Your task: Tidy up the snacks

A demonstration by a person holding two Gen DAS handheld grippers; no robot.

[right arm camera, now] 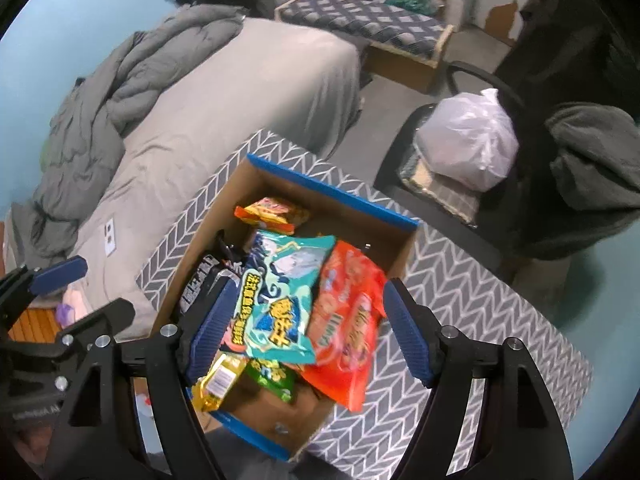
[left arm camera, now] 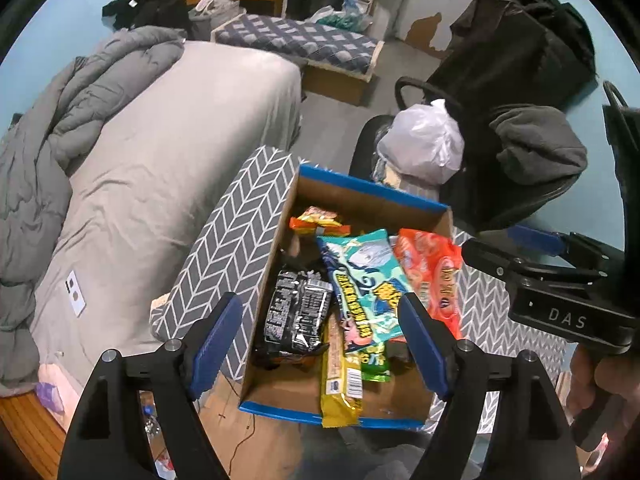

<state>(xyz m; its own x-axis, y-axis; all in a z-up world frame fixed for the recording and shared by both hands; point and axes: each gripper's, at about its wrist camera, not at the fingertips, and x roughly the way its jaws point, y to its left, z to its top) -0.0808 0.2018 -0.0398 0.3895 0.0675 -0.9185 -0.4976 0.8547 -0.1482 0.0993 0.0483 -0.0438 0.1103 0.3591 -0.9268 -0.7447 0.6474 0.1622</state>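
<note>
A cardboard box with a blue rim (left arm camera: 372, 188) (right arm camera: 332, 188) stands on a grey chevron-patterned ottoman (left arm camera: 236, 232) (right arm camera: 472, 300). Lying in it are a teal bag (left arm camera: 364, 280) (right arm camera: 280, 296), an orange-red bag (left arm camera: 428, 272) (right arm camera: 344, 320), a black packet (left arm camera: 296, 312), a yellow packet (left arm camera: 340, 384), a green packet (right arm camera: 272, 376) and a small orange packet (left arm camera: 320, 220) at the far end. My left gripper (left arm camera: 320, 344) hangs open above the box's near half. Over the teal and orange-red bags, my right gripper (right arm camera: 310, 330) is open too, its pads clear of both.
A bed with grey sheet and crumpled duvet (left arm camera: 120, 120) runs along the left. An office chair (left arm camera: 520, 184) at the right carries a white plastic bag (left arm camera: 424, 140) and dark clothes. A patterned mattress (left arm camera: 296, 40) lies on the floor behind. A hand (left arm camera: 592, 392) holds the right gripper.
</note>
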